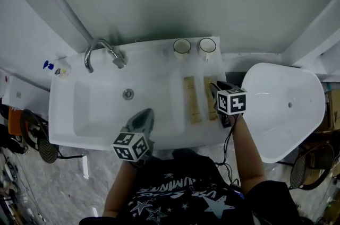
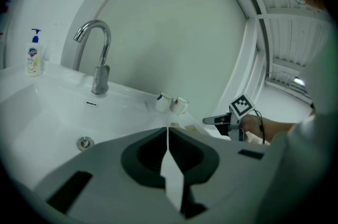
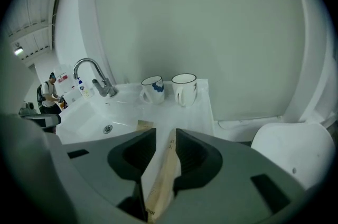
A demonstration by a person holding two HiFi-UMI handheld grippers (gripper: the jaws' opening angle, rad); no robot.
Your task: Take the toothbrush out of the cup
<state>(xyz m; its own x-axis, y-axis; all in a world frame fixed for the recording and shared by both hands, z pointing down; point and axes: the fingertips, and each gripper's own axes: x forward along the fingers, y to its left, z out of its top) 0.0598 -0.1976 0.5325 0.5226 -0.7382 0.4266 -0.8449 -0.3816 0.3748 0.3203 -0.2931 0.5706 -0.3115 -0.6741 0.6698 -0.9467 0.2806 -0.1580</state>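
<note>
Found the left gripper [image 2: 168, 130] nearest, poised over the front edge of the sink [image 1: 74, 112], jaws pressed together with nothing in them. Found the right gripper [image 3: 161, 136] a little further out, hovering above the counter to the right of the basin, jaws spread and gripping nothing. Saw through that gap a long tan toothbrush [image 3: 163, 178], seemingly in a printed card sleeve, lying flat on the counter just below, clear of the pads. Made out a second tan one [image 1: 192, 99] just beside it on the basin side, parallel to it. Took the two cups [image 1: 182, 46], side by side at the back of the counter, to be empty from above, and so judged the task as good as done. Reckoned the toothbrush light, stiff along its length, thin, and apt to slide on smooth ceramic. Judged it best pinched across the narrow edges near the middle, not by the flat faces. Noted the tap [image 2: 100, 77] and a soap bottle [image 2: 33, 59] furthest off, at the back left.
</note>
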